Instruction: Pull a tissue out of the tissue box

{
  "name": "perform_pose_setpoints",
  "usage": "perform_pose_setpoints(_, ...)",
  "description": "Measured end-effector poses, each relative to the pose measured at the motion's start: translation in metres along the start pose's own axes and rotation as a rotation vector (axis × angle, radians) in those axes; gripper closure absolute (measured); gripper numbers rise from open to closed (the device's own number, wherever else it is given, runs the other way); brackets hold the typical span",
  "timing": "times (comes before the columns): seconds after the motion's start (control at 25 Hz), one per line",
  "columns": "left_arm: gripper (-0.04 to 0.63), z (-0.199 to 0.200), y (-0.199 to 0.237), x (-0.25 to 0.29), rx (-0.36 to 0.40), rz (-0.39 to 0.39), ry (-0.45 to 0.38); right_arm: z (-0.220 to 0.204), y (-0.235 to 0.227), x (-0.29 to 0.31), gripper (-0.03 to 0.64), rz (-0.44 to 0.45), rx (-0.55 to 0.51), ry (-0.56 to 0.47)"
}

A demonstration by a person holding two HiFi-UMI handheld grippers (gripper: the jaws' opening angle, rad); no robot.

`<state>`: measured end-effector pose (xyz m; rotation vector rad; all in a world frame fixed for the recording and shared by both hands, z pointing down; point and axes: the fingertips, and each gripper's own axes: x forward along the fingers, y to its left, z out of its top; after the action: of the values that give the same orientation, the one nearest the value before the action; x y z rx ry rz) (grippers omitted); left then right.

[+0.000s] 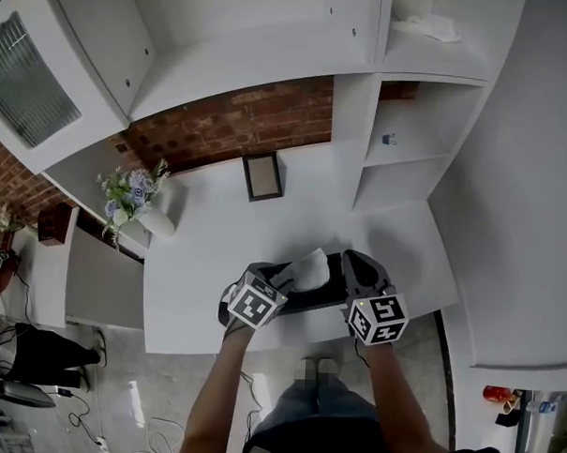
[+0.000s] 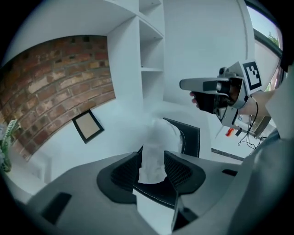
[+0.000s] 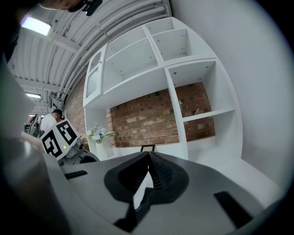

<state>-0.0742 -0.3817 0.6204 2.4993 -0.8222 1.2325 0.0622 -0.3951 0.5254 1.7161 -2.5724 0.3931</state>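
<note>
A black tissue box (image 1: 320, 290) lies on the white desk (image 1: 207, 264) near its front edge, and a white tissue (image 1: 310, 267) sticks up out of it. My left gripper (image 1: 279, 279) is at the box's left end. In the left gripper view the left gripper (image 2: 154, 155) is shut on the tissue (image 2: 156, 151), which stretches up from the black box (image 2: 189, 137). My right gripper (image 1: 354, 263) hovers at the box's right end. In the right gripper view the right gripper (image 3: 148, 155) is shut with nothing between its fingers, and it points toward the shelves.
A dark picture frame (image 1: 263, 176) lies flat at the back of the desk. A white vase of flowers (image 1: 135, 197) is at the back left. White shelves (image 1: 414, 142) rise at the right, with a crumpled tissue (image 1: 428, 27) on an upper one. Cables lie on the floor at the left.
</note>
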Motion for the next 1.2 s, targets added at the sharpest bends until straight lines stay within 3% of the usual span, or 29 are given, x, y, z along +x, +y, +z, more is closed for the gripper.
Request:
perform_pose_setpoints(0.2,0.433,-0.009,-0.002,0.015,-0.008,0.004,0.069,-0.002,-0.007,0.004,0.618,0.000,0.001,0.008)
perform_pose_setpoints(0.6,0.489,-0.011,0.000,0.018,0.033,0.035,0.095,-0.004,-0.012,0.007,0.618,0.001,0.001,0.016)
perform_pose_setpoints(0.84,0.572,-0.004,-0.006,0.016,0.055,0.048,0.068,-0.002,-0.011,0.008,0.618,0.005,-0.001,0.015)
perform_pose_setpoints(1.2,0.581,-0.002,-0.007,0.013,0.045,0.049,0.039,0.000,-0.010,0.007,0.618,0.007,-0.002,0.010)
